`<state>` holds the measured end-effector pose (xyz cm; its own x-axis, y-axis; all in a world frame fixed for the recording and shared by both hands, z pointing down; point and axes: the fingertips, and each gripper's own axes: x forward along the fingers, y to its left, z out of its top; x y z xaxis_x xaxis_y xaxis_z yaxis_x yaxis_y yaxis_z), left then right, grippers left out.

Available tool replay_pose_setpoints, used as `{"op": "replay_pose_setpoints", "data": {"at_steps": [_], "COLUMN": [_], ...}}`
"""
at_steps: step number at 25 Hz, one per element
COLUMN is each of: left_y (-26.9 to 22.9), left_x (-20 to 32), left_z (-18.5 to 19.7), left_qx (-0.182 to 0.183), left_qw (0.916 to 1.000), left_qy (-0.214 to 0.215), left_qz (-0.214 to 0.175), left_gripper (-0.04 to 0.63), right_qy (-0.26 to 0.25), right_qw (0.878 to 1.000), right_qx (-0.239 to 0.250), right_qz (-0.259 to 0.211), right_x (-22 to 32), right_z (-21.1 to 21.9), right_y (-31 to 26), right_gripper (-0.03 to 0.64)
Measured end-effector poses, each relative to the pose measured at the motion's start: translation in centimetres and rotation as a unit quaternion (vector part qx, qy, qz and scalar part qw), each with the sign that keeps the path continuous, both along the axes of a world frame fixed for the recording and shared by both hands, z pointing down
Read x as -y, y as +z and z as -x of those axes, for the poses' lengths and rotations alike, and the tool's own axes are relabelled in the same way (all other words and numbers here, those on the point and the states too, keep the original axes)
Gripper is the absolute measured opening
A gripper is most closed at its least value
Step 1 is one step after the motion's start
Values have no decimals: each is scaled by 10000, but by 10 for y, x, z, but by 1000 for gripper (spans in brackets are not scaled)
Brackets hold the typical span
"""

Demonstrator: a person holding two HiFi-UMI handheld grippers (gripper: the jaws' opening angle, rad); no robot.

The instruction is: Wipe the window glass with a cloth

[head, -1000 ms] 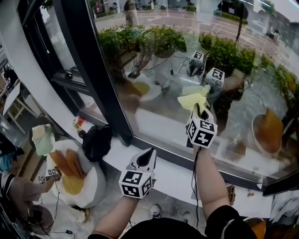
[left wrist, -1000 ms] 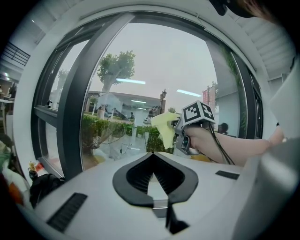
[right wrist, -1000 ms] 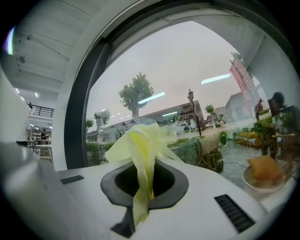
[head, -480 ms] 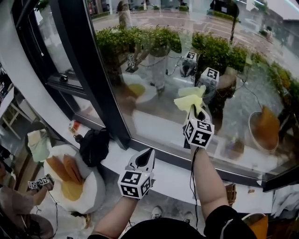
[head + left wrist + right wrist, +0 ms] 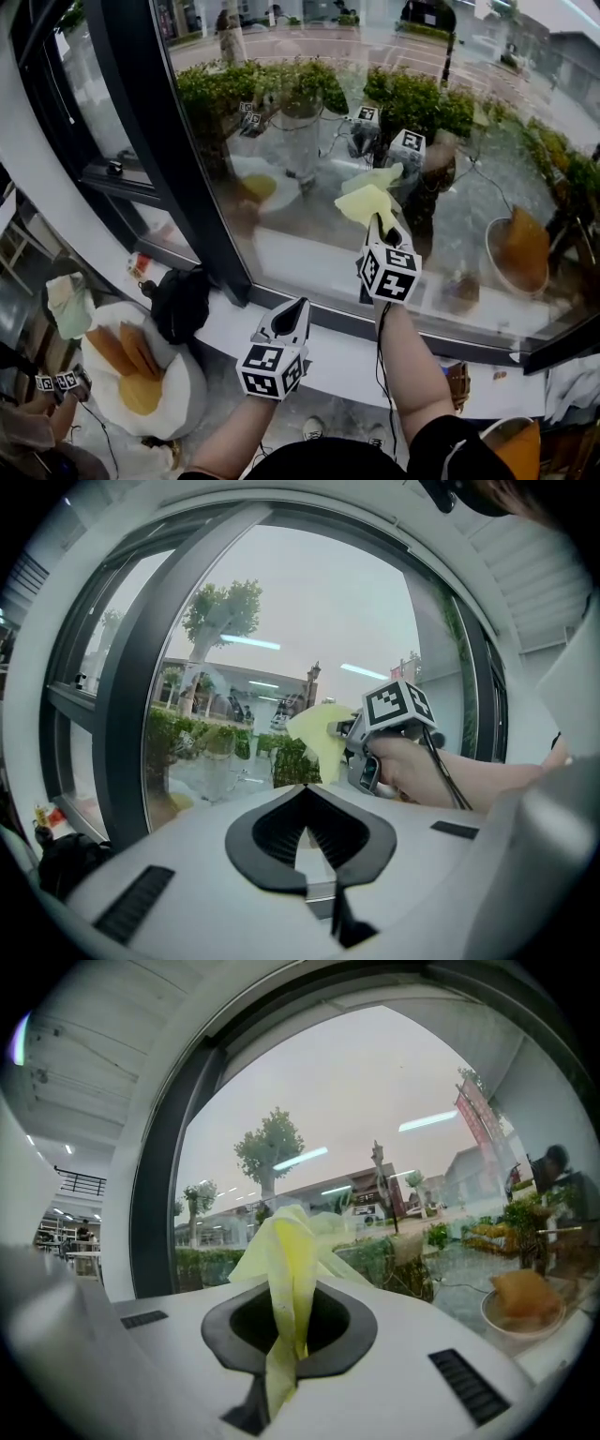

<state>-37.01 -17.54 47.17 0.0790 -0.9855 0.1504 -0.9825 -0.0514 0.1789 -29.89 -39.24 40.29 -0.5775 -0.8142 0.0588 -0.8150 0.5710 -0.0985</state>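
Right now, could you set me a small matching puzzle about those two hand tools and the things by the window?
Things:
1. yellow cloth
2. left gripper
3. black bag

States:
A. lying on the white sill
B. pinched in the right gripper
C. jaws together, holding nothing

Pairs: 1-B, 2-C, 3-A

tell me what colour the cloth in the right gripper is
Pale yellow cloth; clearest in the right gripper view.
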Motion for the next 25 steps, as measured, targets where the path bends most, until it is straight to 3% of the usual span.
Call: {"op": "replay_pose_setpoints", "data": {"at_steps": [15,25], "left_y": [-27,-39], "left_x": [8,25], "left_z": [-12,-18], "left_qx": [56,119], "left_qw": [9989,9972], "left_qy": [374,590], "left_qz": [-294,-436], "left_gripper": [6,6], "right_qy": [47,183], "right_qw": [9990,9986], "right_qx": [94,111], "right_qz": [-434,-487], "right_x": [-22,-9], "right_z": [0,1], "right_y": [-53,-71], "right_gripper": [32,32]}}
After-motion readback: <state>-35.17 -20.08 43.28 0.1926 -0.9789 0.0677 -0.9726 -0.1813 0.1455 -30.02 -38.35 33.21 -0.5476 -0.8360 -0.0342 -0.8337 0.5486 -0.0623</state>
